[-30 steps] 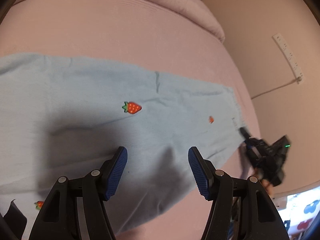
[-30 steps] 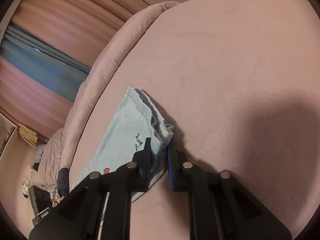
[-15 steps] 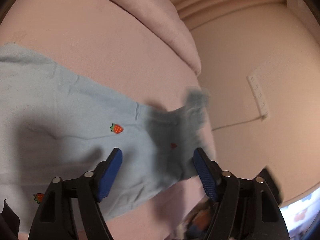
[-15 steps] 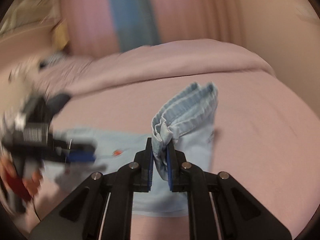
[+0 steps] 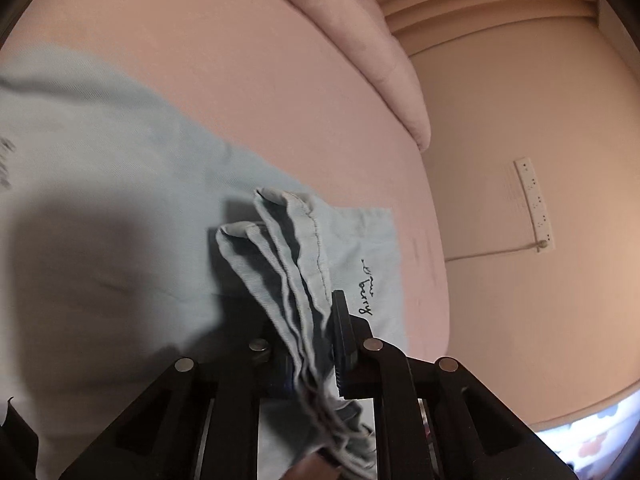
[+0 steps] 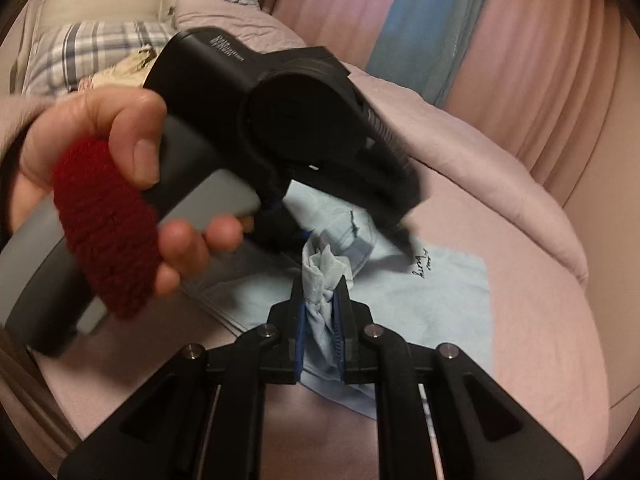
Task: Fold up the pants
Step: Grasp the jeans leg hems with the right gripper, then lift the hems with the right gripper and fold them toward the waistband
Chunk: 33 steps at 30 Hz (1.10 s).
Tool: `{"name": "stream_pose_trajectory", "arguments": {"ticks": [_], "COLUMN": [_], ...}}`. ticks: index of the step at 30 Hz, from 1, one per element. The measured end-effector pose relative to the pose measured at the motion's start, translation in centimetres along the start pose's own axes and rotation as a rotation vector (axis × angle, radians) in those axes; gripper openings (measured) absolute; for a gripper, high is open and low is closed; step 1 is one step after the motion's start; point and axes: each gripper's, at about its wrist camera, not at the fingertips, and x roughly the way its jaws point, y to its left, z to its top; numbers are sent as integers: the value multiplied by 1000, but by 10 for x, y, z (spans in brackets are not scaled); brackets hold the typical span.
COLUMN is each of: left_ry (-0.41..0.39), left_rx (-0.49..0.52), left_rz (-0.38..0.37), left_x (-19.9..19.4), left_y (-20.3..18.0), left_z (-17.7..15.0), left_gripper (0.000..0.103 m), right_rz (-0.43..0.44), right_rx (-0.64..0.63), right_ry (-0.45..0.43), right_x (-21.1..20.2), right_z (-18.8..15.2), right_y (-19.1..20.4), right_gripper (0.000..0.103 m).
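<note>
Light blue pants (image 5: 120,200) lie spread on a pink bed; they also show in the right wrist view (image 6: 448,300). A bunched end of the pants (image 5: 288,264) is lifted and doubled back over the flat part. My left gripper (image 5: 312,356) is shut on this bunch. My right gripper (image 6: 320,312) is shut on the same bunch (image 6: 324,272), close beside the left one. The left gripper's black body and the hand holding it (image 6: 132,160) fill the left of the right wrist view and hide part of the pants.
The pink bed (image 5: 240,60) has a rolled pink duvet (image 5: 360,20) along its far edge. A wall with a power strip (image 5: 534,204) stands to the right. Pink and blue curtains (image 6: 440,20) and a plaid pillow (image 6: 92,48) lie behind.
My right gripper carried the pants' end up and over the flat part toward my left gripper. My left gripper went from open to shut on that bunched end.
</note>
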Motion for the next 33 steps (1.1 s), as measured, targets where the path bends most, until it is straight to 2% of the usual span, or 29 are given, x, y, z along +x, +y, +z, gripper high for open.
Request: {"name": "stream_pose_trajectory", "arguments": {"ticks": [3, 7, 11, 16, 18, 19, 21, 23, 24, 27, 28, 30, 31, 33], "left_ry": [-58, -126, -151, -167, -156, -150, -156, -172, -186, -246, -259, -265, -259, -252], "left_rx": [60, 125, 100, 64, 54, 41, 26, 38, 56, 127, 139, 162, 181, 217], "left_rz": [32, 123, 202, 279, 329, 356, 348, 389, 417, 525, 533, 503, 457, 395], "left_x": [-31, -58, -74, -72, -66, -65, -72, -79, -87, -112, -113, -117, -116, -107], "left_y": [1, 3, 24, 46, 48, 52, 52, 46, 43, 31, 28, 21, 15, 1], "left_z": [3, 6, 7, 8, 12, 12, 14, 13, 11, 2, 3, -1, -4, -5], "left_gripper": [7, 7, 7, 7, 10, 15, 19, 32, 35, 36, 36, 36, 36, 36], "right_rz": [7, 25, 87, 153, 199, 208, 228, 246, 268, 311, 308, 252, 226, 116], "right_rx": [-5, -58, -108, -151, -160, -156, -130, -99, -63, 100, 148, 269, 293, 332], "right_ry": [-13, -39, -50, -22, 20, 35, 57, 52, 54, 70, 73, 79, 83, 128], "right_x": [1, 1, 13, 34, 41, 43, 38, 29, 22, 7, 2, -2, -4, -1], "right_z": [11, 27, 44, 56, 57, 57, 54, 53, 51, 46, 43, 37, 31, 25], "right_y": [0, 18, 48, 76, 81, 80, 69, 54, 40, -14, -30, -75, -85, -110], "right_gripper": [12, 13, 13, 16, 24, 26, 28, 30, 32, 33, 33, 33, 33, 35]}}
